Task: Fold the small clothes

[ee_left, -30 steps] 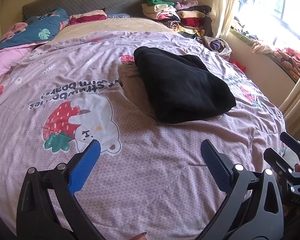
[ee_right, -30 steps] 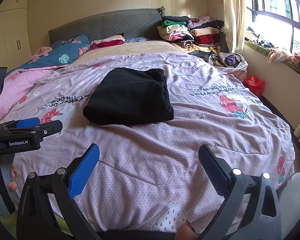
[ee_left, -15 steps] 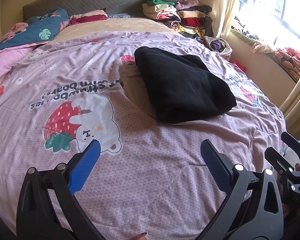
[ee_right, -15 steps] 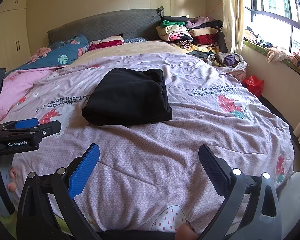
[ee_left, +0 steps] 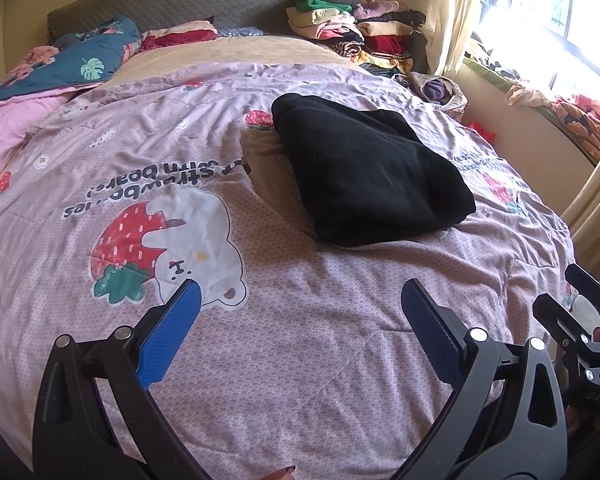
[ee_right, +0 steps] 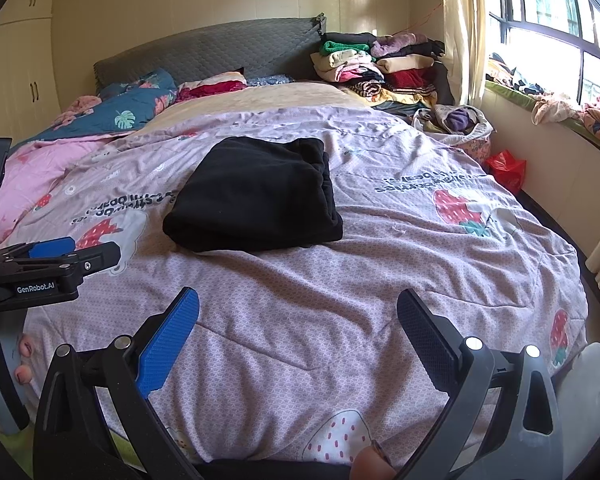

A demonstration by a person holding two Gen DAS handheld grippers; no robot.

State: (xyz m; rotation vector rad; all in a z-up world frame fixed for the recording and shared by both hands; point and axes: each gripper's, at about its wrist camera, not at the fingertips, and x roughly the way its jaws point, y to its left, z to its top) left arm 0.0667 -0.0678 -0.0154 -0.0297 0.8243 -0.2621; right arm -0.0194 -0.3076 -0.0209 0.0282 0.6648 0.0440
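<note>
A black garment (ee_left: 364, 176) lies folded into a thick rectangle on the purple strawberry-bear quilt (ee_left: 300, 360), also in the right wrist view (ee_right: 256, 200). My left gripper (ee_left: 300, 300) is open and empty, held above the quilt well short of the garment, to its near left. My right gripper (ee_right: 298, 306) is open and empty, above the quilt near the bed's foot, short of the garment. The left gripper shows at the left edge of the right wrist view (ee_right: 52, 264); the right gripper shows at the right edge of the left wrist view (ee_left: 580, 320).
A stack of folded clothes (ee_right: 380, 64) sits at the headboard's right end. A basket with clothes (ee_right: 456, 120) and a red bag (ee_right: 506, 168) stand between bed and window wall. Pillows and a blue and pink quilt (ee_right: 120, 116) lie at the far left.
Both grippers have drifted slightly; the view has shifted a little. The garment has not moved and both grippers stay open.
</note>
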